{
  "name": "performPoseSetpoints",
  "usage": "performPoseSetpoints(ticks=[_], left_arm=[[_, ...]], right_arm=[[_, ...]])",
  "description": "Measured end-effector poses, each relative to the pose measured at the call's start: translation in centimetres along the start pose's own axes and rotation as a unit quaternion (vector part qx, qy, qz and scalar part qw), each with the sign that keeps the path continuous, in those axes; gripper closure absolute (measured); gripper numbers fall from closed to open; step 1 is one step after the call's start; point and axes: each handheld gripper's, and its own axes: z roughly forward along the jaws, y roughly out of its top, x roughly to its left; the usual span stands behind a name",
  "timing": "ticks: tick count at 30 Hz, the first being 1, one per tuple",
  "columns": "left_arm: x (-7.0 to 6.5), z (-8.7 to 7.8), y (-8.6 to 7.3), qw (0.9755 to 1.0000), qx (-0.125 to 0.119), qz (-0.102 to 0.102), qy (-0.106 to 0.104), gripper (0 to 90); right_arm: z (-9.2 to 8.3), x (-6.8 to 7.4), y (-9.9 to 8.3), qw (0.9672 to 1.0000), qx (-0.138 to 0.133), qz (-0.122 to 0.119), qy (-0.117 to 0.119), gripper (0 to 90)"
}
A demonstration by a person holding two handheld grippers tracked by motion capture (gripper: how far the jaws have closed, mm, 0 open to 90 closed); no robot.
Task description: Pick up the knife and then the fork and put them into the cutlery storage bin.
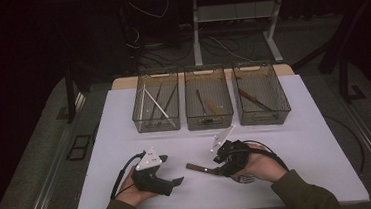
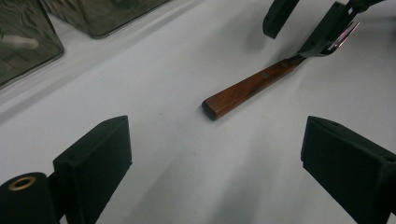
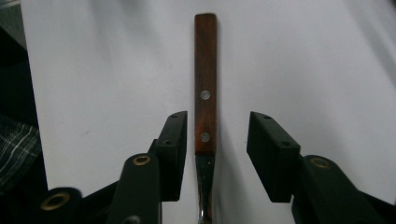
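Observation:
A fork with a reddish wooden handle (image 1: 196, 168) lies flat on the white table (image 1: 306, 130), handle end pointing left. My right gripper (image 1: 217, 169) is low over it, and its jaws stand either side of the fork where handle meets metal neck. In the right gripper view the handle (image 3: 205, 93) runs up between the jaws; the right gripper (image 3: 217, 137) is open, with a clear gap on the right side. My left gripper (image 1: 172, 169) rests open at the front left with nothing between its jaws. The left gripper view shows the handle (image 2: 247, 88) ahead of the left gripper (image 2: 215, 144).
Three clear bins stand in a row at the back of the table: the left bin (image 1: 158, 128) holds white and dark sticks, the middle bin (image 1: 210, 126) some utensils, the right bin (image 1: 264, 122) a wooden-handled utensil. Dark floor, cables and table legs lie beyond.

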Motion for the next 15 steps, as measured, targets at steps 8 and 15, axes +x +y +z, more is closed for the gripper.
performPoseSetpoints(ticks=[8, 15], left_arm=[[0.0, 0.0, 0.1, 1.0000, -0.001, 0.006, -0.003, 7.2], [-0.1, -0.1, 0.1, 1.0000, -0.003, 0.005, -0.004, 7.2]], right_arm=[[1.2, 0.1, 1.2, 0.9974, 0.069, -0.018, 0.013, 65.9], [2.1, 0.1, 2.3, 0.9931, 0.112, -0.030, 0.019, 69.9]])
